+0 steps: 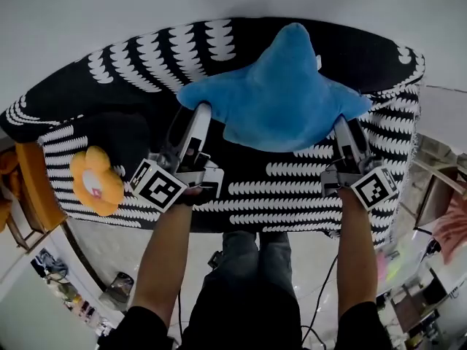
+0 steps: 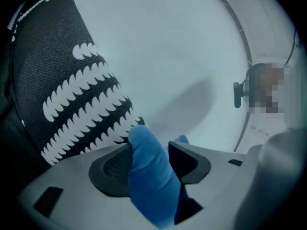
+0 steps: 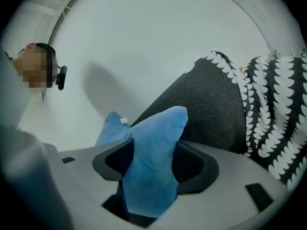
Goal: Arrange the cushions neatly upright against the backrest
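Here, a blue star-shaped plush cushion [image 1: 281,93] is held by two of its lower arms over the right half of a black sofa with white scalloped stripes [image 1: 292,188]. In the head view its top arm reaches up across the sofa's backrest [image 1: 139,60]. Whether the cushion's back touches the backrest cannot be told.

The left gripper [image 1: 199,114] has its jaws part-way apart and clamped on the cushion's lower left arm. In the left gripper view the dark pads [image 2: 112,169] press in on both sides of that thick blue arm, whose rounded tip sticks out past them. The right gripper [image 1: 341,122] grips the lower right arm in the same way. In the right gripper view the blue plush fills the gap between the pads [image 3: 194,166] and rises above them to a soft point. Both grippers point towards the backrest, close to level, with their marker cubes near the sofa's front edge.

An orange and yellow flower-shaped plush cushion [image 1: 96,181] lies flat at the left end of the sofa, near the front edge and well apart from the star. A plain white wall [image 1: 66,13] stands behind the sofa.
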Demonstrator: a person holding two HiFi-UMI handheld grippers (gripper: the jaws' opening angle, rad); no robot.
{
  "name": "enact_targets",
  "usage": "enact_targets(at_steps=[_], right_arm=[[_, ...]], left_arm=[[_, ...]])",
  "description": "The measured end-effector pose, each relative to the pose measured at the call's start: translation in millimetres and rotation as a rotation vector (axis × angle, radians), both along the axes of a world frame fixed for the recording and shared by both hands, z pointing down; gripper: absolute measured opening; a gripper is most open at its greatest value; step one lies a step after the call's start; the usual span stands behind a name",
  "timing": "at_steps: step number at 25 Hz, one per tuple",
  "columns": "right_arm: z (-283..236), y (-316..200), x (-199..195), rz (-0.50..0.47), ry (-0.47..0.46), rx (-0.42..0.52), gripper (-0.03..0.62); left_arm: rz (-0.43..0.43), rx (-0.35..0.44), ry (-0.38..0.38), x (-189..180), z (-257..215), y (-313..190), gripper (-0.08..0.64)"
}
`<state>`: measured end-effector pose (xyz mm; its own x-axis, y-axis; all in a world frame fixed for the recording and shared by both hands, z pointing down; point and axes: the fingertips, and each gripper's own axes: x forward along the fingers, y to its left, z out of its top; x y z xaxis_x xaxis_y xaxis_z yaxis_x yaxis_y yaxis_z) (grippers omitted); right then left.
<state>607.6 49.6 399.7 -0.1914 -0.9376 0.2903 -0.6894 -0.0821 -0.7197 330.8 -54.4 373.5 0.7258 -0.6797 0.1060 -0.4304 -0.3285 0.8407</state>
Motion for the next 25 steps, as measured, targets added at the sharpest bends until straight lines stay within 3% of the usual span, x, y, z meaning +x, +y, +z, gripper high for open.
enact_targets(at_steps=[3,6,10,11,12,13,16,21,25], right_arm=[[22,13,-4,-0.016,0.062,-0.072,0.268],[38,26,-6,0.017,0.054,-0.11,0.245],[35,33,-12,0.051,0.047,-0.101,0.113],[31,29,-19,0.033,0.035,-0.085,0.172],[28,25,-27,0.012,0.022,-0.076,0.273],[28,22,-32,0.004,0.016,-0.082,0.301],[39,26,-38,0.026,0.064,-0.15,0.239],[41,44,-30,0.069,0.1,-0.166,0.249],[26,58,-29,0.074,0.092,-0.142,0.238]], left_arm=[[-0.013,-0.028,0.002,-2,14,2,0.235],[-0.004,-0.042,-0.015,-2,25,8,0.23],[0.063,-0.059,-0.066,8,32,32,0.23],[0.074,-0.073,-0.101,10,36,37,0.23],[0.072,-0.093,-0.144,10,43,40,0.232],[0.053,-0.117,-0.18,7,50,42,0.239],[-0.009,-0.172,-0.207,-7,63,46,0.258],[0.023,-0.116,-0.332,-23,62,56,0.319],[0.007,-0.081,-0.358,-38,43,68,0.319]])
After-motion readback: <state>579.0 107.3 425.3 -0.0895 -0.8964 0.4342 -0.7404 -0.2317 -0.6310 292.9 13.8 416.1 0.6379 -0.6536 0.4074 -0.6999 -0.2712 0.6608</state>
